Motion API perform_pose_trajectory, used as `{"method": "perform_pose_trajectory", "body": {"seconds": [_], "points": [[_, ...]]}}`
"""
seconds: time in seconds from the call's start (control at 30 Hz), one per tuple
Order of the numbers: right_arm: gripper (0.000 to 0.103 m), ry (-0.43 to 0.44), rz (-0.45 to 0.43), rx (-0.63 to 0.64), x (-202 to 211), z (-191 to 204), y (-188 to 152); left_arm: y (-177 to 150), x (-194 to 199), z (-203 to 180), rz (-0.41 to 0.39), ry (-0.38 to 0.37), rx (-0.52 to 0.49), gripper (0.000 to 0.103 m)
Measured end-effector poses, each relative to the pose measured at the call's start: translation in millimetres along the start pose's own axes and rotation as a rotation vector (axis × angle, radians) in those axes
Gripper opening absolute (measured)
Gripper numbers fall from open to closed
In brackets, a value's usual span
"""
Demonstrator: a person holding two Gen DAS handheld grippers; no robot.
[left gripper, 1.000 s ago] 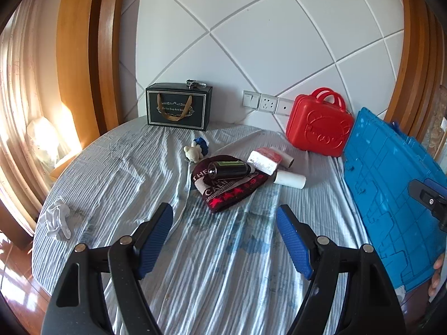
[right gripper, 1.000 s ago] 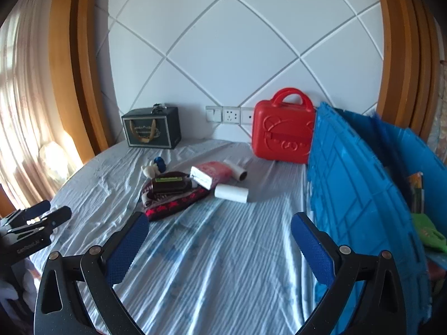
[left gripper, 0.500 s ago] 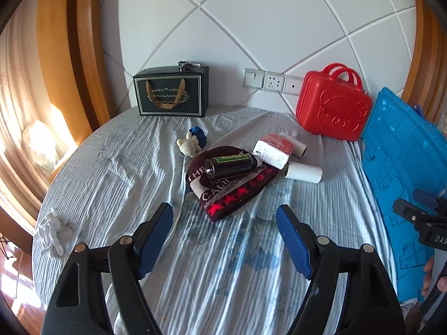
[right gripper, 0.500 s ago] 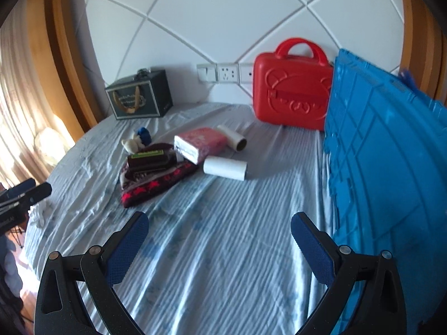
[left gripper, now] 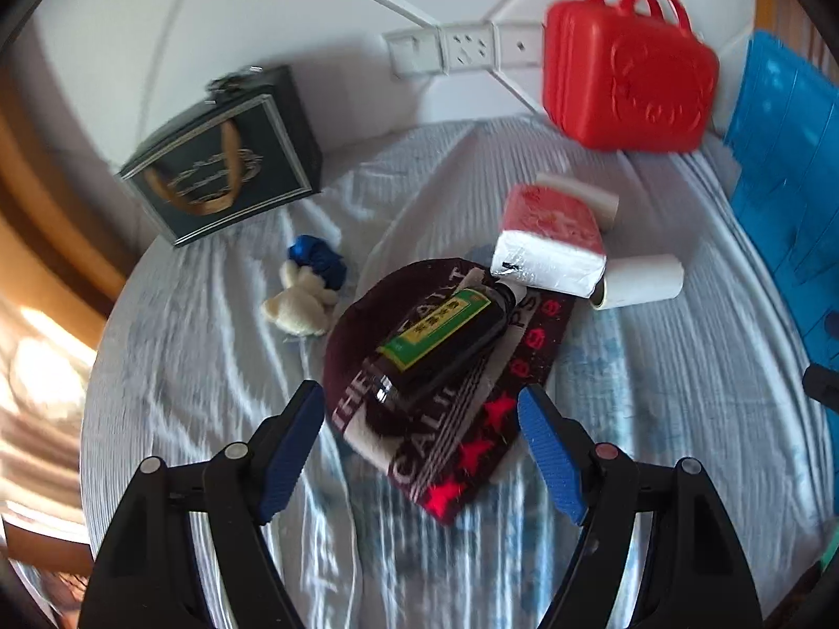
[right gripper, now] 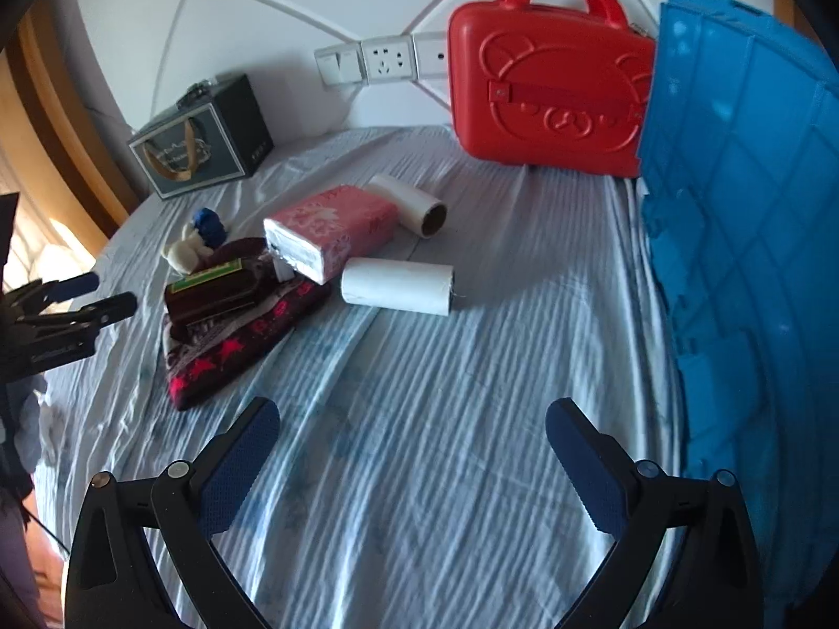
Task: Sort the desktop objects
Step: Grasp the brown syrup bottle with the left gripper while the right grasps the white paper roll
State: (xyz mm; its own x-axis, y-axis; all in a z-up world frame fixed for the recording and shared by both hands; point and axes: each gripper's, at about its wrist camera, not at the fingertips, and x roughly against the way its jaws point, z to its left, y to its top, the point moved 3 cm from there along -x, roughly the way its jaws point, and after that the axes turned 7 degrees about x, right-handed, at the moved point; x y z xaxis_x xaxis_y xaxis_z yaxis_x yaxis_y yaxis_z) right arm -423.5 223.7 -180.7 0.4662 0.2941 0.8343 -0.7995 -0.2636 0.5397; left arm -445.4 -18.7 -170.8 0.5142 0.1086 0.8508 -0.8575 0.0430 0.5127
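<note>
Two open grippers above a cloth-covered table of loose objects.

The left gripper (left gripper: 419, 445) hangs with its jaws apart and empty over the knit hat (left gripper: 445, 398), the landmark here; a dark bottle (left gripper: 445, 335) with a green label lies on the hat. A tissue pack (left gripper: 550, 246) touches the hat's far edge, a white roll (left gripper: 639, 280) lies just beside the pack, and a plush toy (left gripper: 301, 296) sits left of the hat. The right gripper (right gripper: 411, 451), likewise open and empty, is over bare cloth (right gripper: 419, 445) well right of the hat. Only the right wrist view shows a second roll (right gripper: 414, 204) clearly behind the pack, the left gripper from the side, and the bear face on the red case (right gripper: 550, 99). A blue crate (right gripper: 744, 241) stands far right of the hat; a dark gift box (left gripper: 225, 167) stands behind it.
</note>
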Motion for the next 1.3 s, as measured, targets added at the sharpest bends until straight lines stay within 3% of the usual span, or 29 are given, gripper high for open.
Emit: {"method": "perform_pose_trajectory", "body": {"seconds": [0.2, 0.43, 0.57, 0.77, 0.8, 0.97, 1.13, 1.3], "points": [[0.103, -0.003, 0.074, 0.049, -53.1, -1.3, 28.5, 21.6, -69.5, -13.4, 0.11, -0.039, -0.087, 0.076], [0.103, -0.005, 0.132, 0.208, -115.4, 4.9, 67.7, 31.9, -120.1, -15.8, 0.183, -0.102, -0.128, 0.076], [0.103, -0.041, 0.186, 0.285, -149.3, 4.4, 80.0, 36.4, -138.1, -22.7, 0.208, -0.156, -0.131, 0.076], [0.103, -0.015, 0.256, 0.325, -184.2, 11.2, 78.8, 28.7, -158.0, -26.7, 0.252, -0.148, -0.072, 0.075], [0.103, -0.015, 0.256, 0.325, -184.2, 11.2, 78.8, 26.0, -158.7, -24.9, 0.253, -0.153, -0.057, 0.073], [0.066, -0.008, 0.294, 0.276, -178.9, 19.0, 55.7, 10.3, -141.4, -12.2, 0.252, -0.194, 0.072, 0.063], [0.061, 0.105, 0.317, 0.253, -161.3, 35.8, 33.6, -12.9, -125.8, -10.3, 0.258, -0.234, 0.152, 0.056], [0.067, 0.101, 0.288, 0.266, -155.4, 47.4, 41.1, -19.4, -128.5, -20.1, 0.261, -0.216, 0.151, 0.056]]}}
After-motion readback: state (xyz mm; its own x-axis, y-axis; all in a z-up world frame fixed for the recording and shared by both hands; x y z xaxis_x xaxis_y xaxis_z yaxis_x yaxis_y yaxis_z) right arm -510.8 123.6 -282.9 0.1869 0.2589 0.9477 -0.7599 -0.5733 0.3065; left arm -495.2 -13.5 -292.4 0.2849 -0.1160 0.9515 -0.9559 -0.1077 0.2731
